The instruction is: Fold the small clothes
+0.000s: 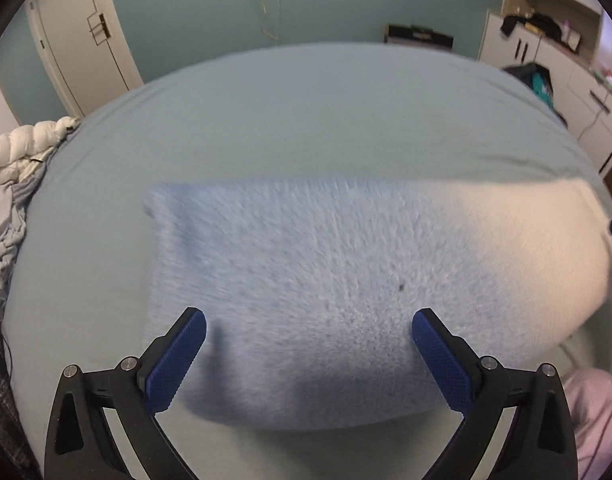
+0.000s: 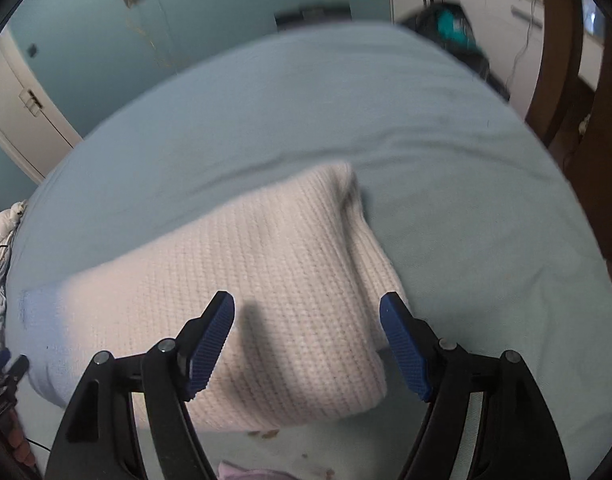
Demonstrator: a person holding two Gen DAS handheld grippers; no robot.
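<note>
One folded knit garment [image 1: 346, 280], two grippers and one bed [image 1: 306, 112] make up the scene. Starting at the left, the left gripper [image 1: 309, 330] hangs over the garment's pale blue end with its jaws spread wide and nothing pinched between the blue pads [image 1: 177, 360]; the fabric lies under and beyond the tips, from about 10 o'clock round to 3 o'clock in that view, and whether the pads brush it cannot be told. The garment lies flat on the light blue-green sheet as a single thick rectangle, fuzzy and blurred, pale blue at its left end and cream toward the right. Further right, the right gripper [image 2: 308, 312] is also open, its pads clear of the cloth, poised above the cream end [image 2: 273, 280], which fills the view from 9 o'clock to 1 o'clock. Here the ribbed knit rows show plainly, with a rounded folded edge at 1 o'clock and a squared corner near 5 o'clock. A pink cloth [image 1: 598, 412] lies at the near right edge of the bed.
</note>
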